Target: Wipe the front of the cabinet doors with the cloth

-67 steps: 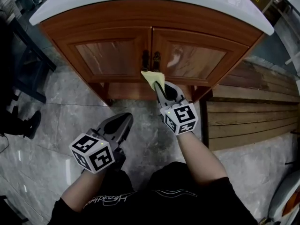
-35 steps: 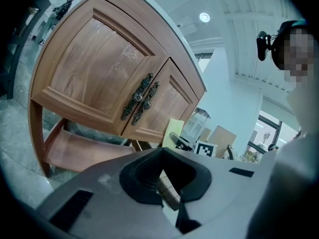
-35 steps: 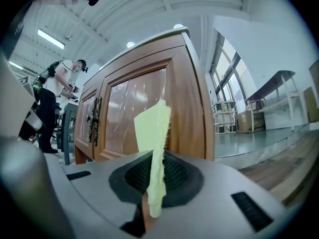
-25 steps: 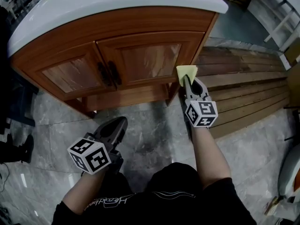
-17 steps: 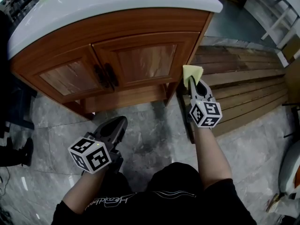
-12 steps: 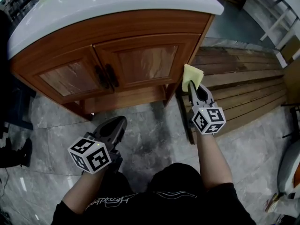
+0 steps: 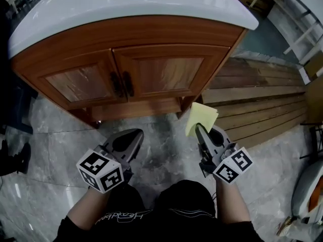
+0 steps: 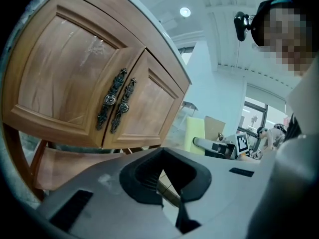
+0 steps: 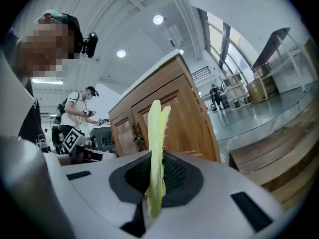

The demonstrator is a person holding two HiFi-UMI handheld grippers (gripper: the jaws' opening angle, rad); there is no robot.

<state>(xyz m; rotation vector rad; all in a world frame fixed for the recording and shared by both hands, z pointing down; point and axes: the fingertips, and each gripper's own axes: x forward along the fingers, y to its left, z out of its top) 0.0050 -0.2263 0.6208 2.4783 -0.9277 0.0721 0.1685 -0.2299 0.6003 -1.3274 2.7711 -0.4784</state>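
The wooden cabinet [image 7: 131,37] stands ahead under a white countertop [image 7: 126,4]. Its left door [image 7: 81,82] and right door [image 7: 169,73] are closed, with dark handles [image 7: 123,84] between them. My right gripper [image 7: 198,128] is shut on a yellow cloth [image 7: 201,117], which it holds upright over the floor below the cabinet's right corner, clear of the wood. In the right gripper view the cloth [image 9: 157,148] stands edge-on between the jaws, with the cabinet [image 9: 174,108] behind it. My left gripper [image 7: 132,134] hangs low in front of the doors, shut and with nothing in it. The left gripper view shows the handles [image 8: 117,103].
Wooden planks [image 7: 257,105] lie on the floor to the right of the cabinet. Grey marble floor [image 7: 161,140] spreads between me and the doors. Dark furniture [image 7: 15,100] and a shoe [image 7: 11,158] are at the left. Another person [image 9: 79,111] stands far behind.
My right gripper has pulled the cloth back from the cabinet's right edge, down and toward me. The view has shifted a little. The left gripper has stayed where it was.
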